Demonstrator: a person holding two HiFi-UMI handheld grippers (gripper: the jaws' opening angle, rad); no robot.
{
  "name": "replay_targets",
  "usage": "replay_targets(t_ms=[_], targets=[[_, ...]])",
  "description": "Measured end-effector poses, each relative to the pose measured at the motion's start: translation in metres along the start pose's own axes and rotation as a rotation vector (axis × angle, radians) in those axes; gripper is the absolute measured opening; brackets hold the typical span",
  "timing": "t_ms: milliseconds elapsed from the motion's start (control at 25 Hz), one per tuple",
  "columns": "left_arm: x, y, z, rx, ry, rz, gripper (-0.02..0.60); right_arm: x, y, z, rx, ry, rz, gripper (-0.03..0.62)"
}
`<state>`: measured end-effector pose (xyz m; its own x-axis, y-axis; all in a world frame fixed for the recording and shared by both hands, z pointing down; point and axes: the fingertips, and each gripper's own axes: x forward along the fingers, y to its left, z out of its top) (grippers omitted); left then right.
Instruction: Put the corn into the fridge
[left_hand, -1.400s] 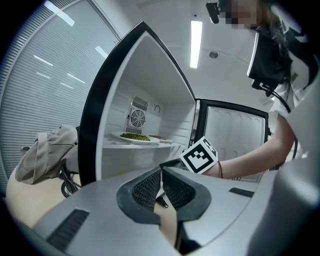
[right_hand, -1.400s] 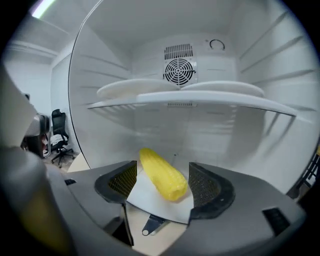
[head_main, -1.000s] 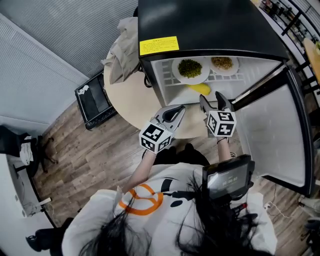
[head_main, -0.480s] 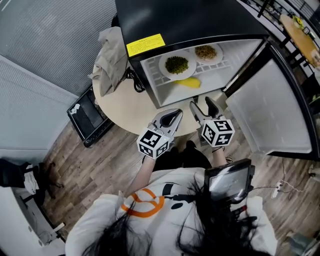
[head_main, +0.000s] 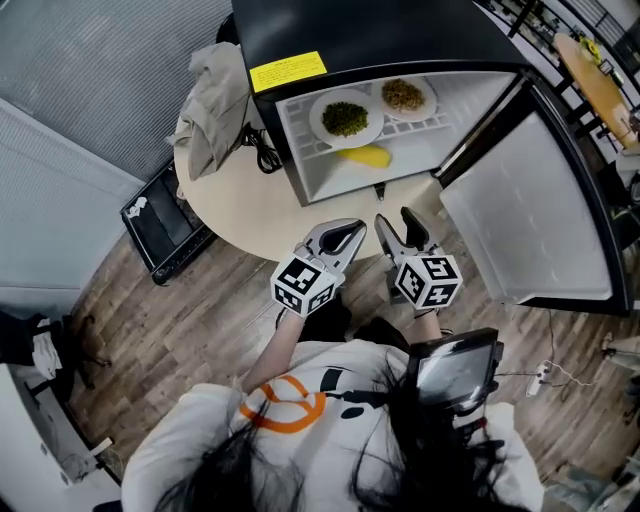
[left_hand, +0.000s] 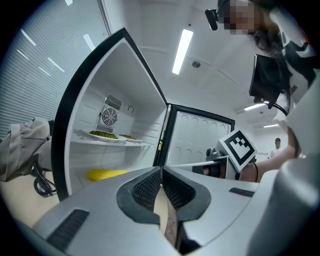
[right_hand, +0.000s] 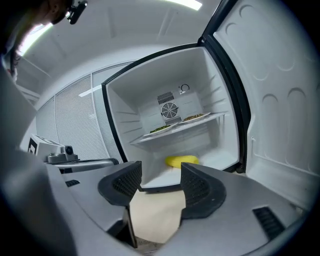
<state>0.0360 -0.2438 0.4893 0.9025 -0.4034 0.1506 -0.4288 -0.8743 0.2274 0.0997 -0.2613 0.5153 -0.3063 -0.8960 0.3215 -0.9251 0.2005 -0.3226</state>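
The yellow corn (head_main: 367, 156) lies on the floor of the small black fridge (head_main: 340, 40), under the wire shelf; it also shows as the corn (right_hand: 182, 160) and the corn (left_hand: 106, 174) in the gripper views. The fridge door (head_main: 530, 230) stands wide open to the right. My right gripper (head_main: 399, 226) hangs in front of the fridge opening, jaws closing with nothing between them. My left gripper (head_main: 348, 232) is beside it, shut and empty, over the table's front edge.
Two plates of food (head_main: 346, 117) sit on the fridge shelf. The fridge stands on a round beige table (head_main: 240, 205). A grey cloth bag (head_main: 212, 95) and a black cable (head_main: 262, 155) lie at the fridge's left. A black box (head_main: 165, 225) sits on the wooden floor.
Both grippers have drawn back from the fridge toward me. The right gripper's jaws have narrowed a little. The corn stays on the fridge floor.
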Motion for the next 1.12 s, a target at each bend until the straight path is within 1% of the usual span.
replay_targets(t_ms=[80, 160, 280, 520, 680, 760, 880, 1000, 1120], targets=[[0.0, -0.005, 0.002, 0.002, -0.003, 0.015, 0.011, -0.006, -0.001, 0.002, -0.003, -0.011, 0.007, 0.225], [0.003, -0.012, 0.004, 0.005, -0.006, 0.029, 0.011, -0.015, -0.002, 0.005, -0.019, -0.018, 0.02, 0.165], [0.007, -0.026, 0.006, 0.005, -0.022, 0.069, 0.011, -0.034, -0.006, 0.008, -0.038, -0.026, 0.052, 0.113], [0.011, -0.068, 0.002, -0.012, -0.057, 0.205, 0.011, -0.081, -0.022, 0.006, -0.058, -0.025, 0.138, 0.072], [0.009, -0.1, -0.008, -0.014, -0.058, 0.309, 0.011, -0.11, -0.018, -0.005, -0.101, -0.008, 0.22, 0.054], [0.01, -0.12, -0.012, -0.023, -0.059, 0.333, 0.011, -0.122, -0.014, -0.01, -0.125, 0.002, 0.263, 0.051], [0.012, -0.146, -0.019, -0.024, -0.043, 0.344, 0.011, -0.138, -0.013, -0.015, -0.122, 0.012, 0.306, 0.048], [0.009, -0.16, -0.021, -0.018, -0.038, 0.363, 0.011, -0.149, -0.012, -0.019, -0.116, 0.018, 0.327, 0.044], [-0.01, -0.169, -0.022, -0.006, -0.035, 0.401, 0.011, -0.158, 0.001, -0.029, -0.094, 0.023, 0.355, 0.043]])
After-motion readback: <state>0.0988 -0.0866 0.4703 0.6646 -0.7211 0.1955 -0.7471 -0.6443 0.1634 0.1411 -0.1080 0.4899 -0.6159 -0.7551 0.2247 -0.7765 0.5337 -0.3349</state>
